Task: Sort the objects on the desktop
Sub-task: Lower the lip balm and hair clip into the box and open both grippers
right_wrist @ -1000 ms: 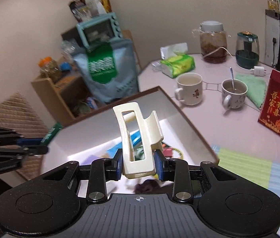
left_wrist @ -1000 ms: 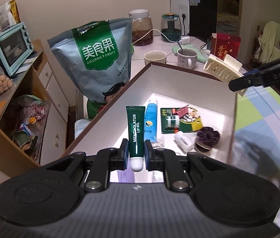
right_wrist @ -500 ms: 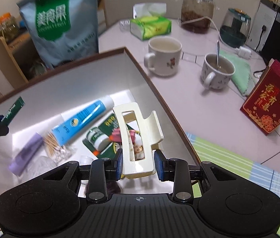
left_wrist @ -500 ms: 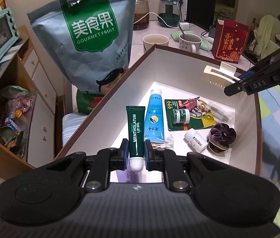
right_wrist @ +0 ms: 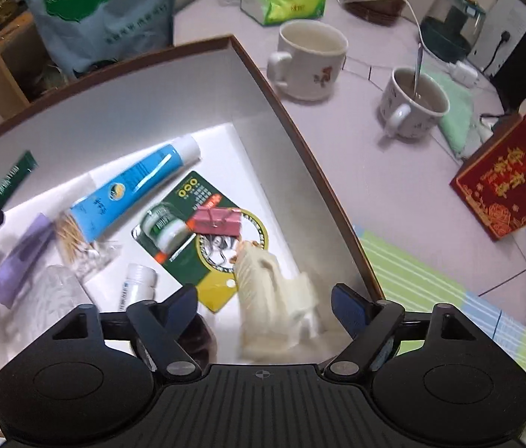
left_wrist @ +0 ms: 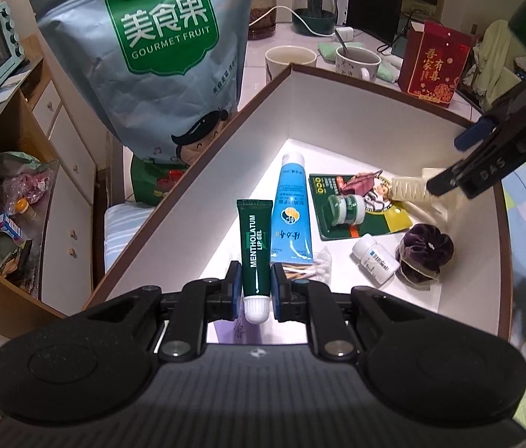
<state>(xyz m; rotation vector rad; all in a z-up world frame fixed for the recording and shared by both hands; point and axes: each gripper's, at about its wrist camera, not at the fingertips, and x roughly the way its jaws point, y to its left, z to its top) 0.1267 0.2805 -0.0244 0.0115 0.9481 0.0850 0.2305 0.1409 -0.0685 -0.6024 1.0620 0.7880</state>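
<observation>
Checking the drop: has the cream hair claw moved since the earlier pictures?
Yes. The hair claw has left the right tool, now open, and lies inside the box beside the green card.

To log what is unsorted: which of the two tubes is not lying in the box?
The dark green Mentholatum lip gel tube, gripped by the left gripper; the blue tube lies on the box floor.

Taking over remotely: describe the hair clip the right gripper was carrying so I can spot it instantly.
Find the white box with the brown rim on the table. Inside, by its right wall, the cream claw hair clip sits between the open fingers of the right gripper, touching the green-and-yellow card. It is the only pale toothed item; the purple scrunchie beside it is dark.
</observation>
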